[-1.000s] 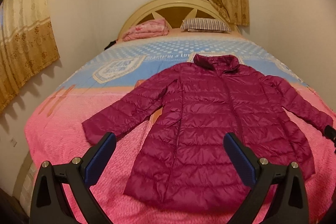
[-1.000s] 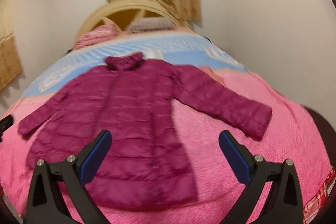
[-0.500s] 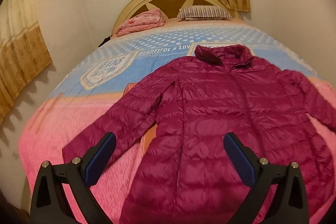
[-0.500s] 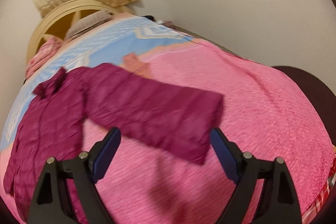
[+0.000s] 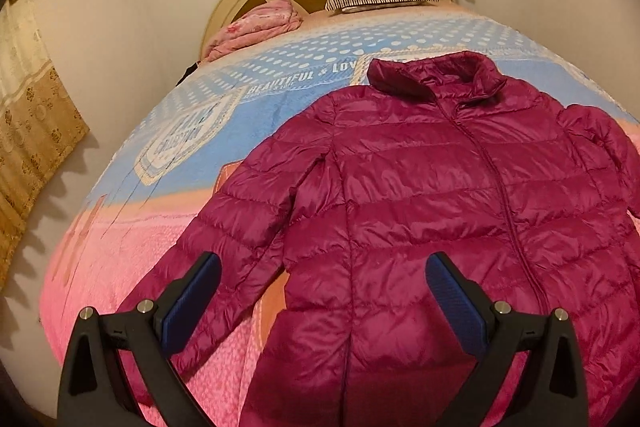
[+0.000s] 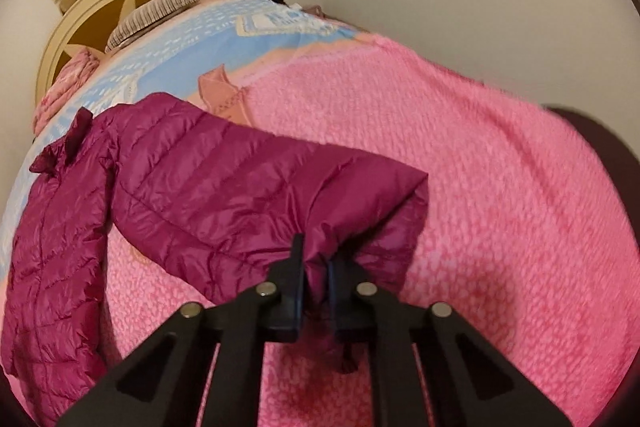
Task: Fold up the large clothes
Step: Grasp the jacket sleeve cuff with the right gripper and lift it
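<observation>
Lying flat on the pink fleece bed [image 6: 500, 167], the magenta quilted puffer coat [image 5: 420, 207] runs collar-away. Right gripper [image 6: 316, 279] fingers pinch its right sleeve cuff [image 6: 360, 219]; left gripper [image 5: 322, 291] fingers gape wide, empty, above the left sleeve [image 5: 240, 235].

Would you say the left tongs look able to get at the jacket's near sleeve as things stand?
Probably yes: the left tongs are open, with the sleeve lying flat on the bed just ahead, nothing covering it.
</observation>
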A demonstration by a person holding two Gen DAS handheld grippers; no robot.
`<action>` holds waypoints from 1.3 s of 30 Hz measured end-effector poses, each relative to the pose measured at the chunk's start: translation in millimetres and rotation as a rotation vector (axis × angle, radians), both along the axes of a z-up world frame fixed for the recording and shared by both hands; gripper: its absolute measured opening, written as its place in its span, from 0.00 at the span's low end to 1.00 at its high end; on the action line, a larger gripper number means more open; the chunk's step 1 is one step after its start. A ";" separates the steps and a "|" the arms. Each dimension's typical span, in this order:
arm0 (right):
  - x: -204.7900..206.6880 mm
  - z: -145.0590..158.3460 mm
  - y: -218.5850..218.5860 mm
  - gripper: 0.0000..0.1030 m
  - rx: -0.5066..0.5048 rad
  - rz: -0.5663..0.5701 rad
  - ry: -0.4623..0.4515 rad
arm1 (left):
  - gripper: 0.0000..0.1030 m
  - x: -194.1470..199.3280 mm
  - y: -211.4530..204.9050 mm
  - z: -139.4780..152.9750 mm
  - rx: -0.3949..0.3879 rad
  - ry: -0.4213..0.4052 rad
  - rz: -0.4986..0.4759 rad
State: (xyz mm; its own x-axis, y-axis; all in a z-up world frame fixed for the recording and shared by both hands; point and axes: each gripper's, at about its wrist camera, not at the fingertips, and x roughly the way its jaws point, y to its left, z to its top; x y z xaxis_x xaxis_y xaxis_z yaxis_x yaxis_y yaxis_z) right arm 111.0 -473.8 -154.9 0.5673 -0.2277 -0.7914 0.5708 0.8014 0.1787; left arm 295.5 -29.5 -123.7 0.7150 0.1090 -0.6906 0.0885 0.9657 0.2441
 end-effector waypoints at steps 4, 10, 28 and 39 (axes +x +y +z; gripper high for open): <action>22.0 22.9 10.8 0.09 -0.101 0.035 -0.005 | 0.99 14.2 4.7 0.5 0.002 0.001 0.012; 73.1 60.4 49.3 0.09 -0.228 0.146 -0.034 | 0.99 35.8 19.2 2.2 -0.031 0.023 0.029; 222.2 41.4 278.3 0.09 -0.355 0.604 -0.064 | 0.99 54.9 85.9 -10.1 -0.075 0.052 0.148; 235.3 6.2 341.7 0.15 -0.280 0.728 -0.044 | 0.99 65.3 94.7 -17.6 -0.087 0.073 0.174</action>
